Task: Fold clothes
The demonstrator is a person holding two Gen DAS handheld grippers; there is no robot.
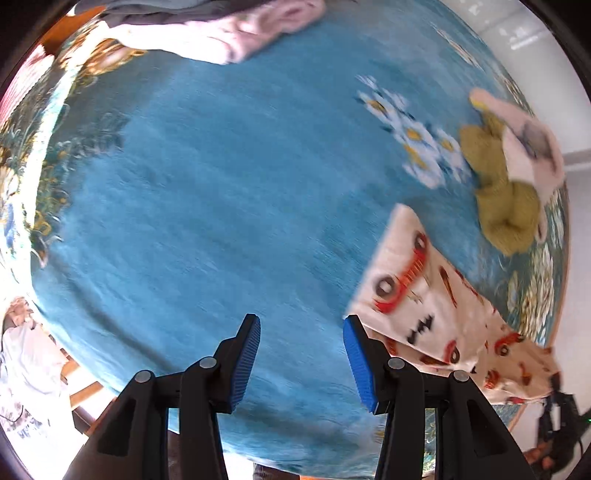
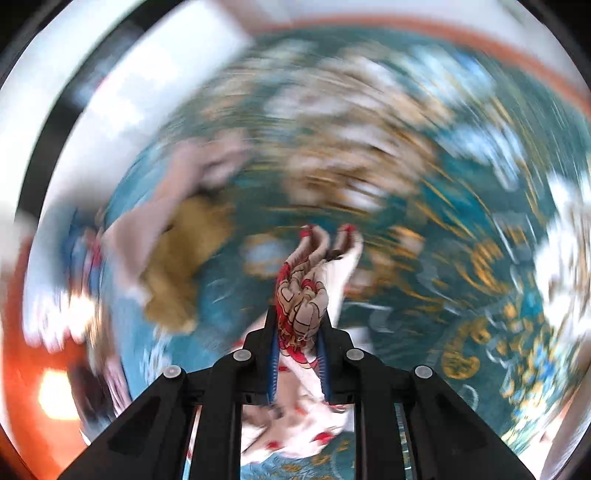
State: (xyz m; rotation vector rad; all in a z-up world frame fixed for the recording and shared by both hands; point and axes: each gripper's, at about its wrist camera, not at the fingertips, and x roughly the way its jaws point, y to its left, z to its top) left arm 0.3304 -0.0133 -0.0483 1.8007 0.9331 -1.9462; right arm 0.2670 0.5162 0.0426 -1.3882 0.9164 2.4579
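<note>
A cream garment printed with red cars lies on the blue floral cloth at the right, trailing off toward the lower right edge. My left gripper is open and empty, hovering just left of that garment's near corner. My right gripper is shut on a bunched fold of the same car-print garment, which hangs between and below its fingers. The right wrist view is heavily blurred by motion.
An olive-green knit piece and a pale pink garment lie at the right; both also show blurred in the right wrist view. A pile of pink and grey clothes sits at the far edge.
</note>
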